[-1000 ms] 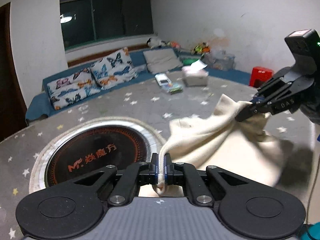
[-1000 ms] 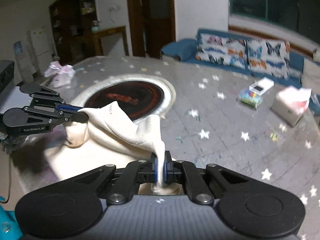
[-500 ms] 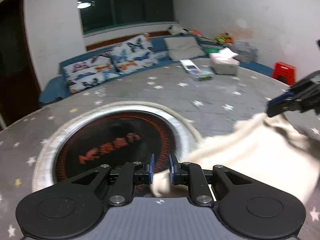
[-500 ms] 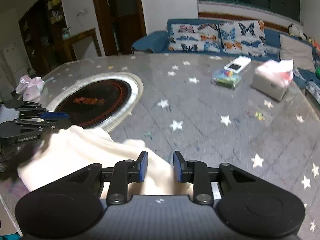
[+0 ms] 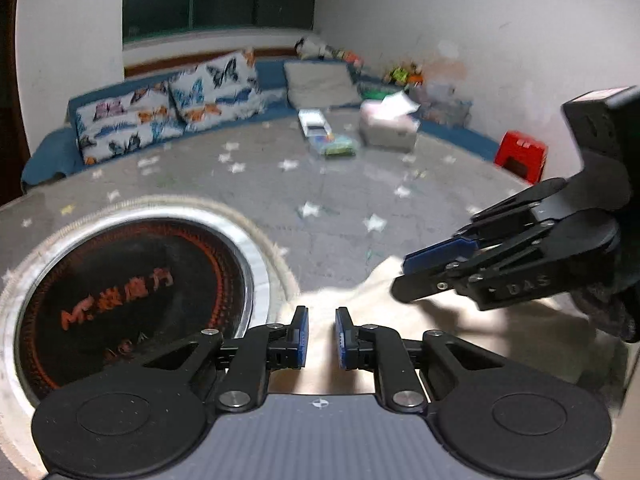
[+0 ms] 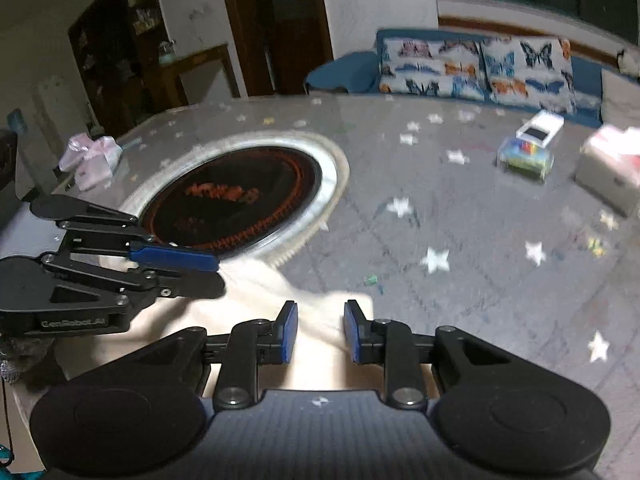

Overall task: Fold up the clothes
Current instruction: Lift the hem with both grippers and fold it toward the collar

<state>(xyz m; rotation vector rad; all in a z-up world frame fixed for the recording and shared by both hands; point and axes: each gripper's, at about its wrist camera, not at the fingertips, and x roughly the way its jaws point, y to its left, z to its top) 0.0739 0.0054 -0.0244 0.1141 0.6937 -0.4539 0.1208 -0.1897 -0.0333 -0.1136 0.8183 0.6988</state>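
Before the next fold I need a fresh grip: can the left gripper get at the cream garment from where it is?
Probably yes. The left gripper is open, with the cream garment lying right ahead between its fingers; the right gripper hovers to the side, not blocking.

Cream garment [image 5: 384, 312] partly behind fingers [image 5: 440, 254]

My right tongs [image 6: 317, 330] hang spread apart over the cream cloth [image 6: 264, 292], gripping nothing. My left tongs [image 6: 200, 272] reach in from the left, also parted, just above the cloth's edge. The cloth lies on the star-patterned table [image 6: 460, 216] beside the round black cooktop [image 6: 236, 204].
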